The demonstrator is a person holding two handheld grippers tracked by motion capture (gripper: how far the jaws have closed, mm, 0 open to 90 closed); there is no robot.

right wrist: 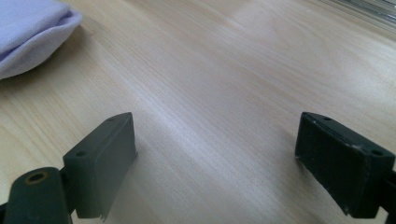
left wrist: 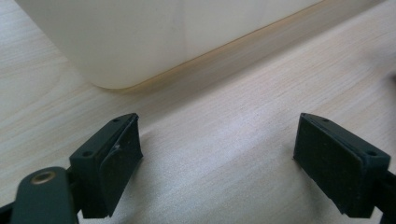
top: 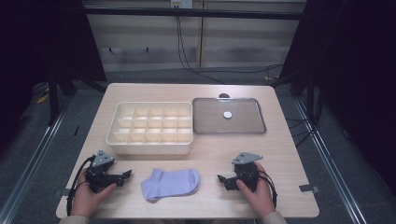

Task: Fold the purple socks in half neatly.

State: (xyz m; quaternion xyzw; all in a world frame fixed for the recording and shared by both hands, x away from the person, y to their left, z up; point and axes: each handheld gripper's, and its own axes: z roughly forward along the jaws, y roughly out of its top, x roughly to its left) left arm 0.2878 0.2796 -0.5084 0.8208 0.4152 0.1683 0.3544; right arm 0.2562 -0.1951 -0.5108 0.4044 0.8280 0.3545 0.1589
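Pale lilac folded sock [top: 171, 183] on the table, flanked by both grippers.
Left gripper [top: 125, 174] and right gripper [top: 221, 179] spread, empty; sock cut off in the right gripper view; no writing legible.

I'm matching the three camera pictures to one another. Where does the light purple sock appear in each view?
High view: the sock lies at the table's near edge, between the left gripper and the right gripper, touching neither.
Left gripper view: the sock is not in this picture; the divided box stands ahead of the open jaws.
Right gripper view: the sock's edge sits in the top left corner.
Shared landmark: the light wooden table.
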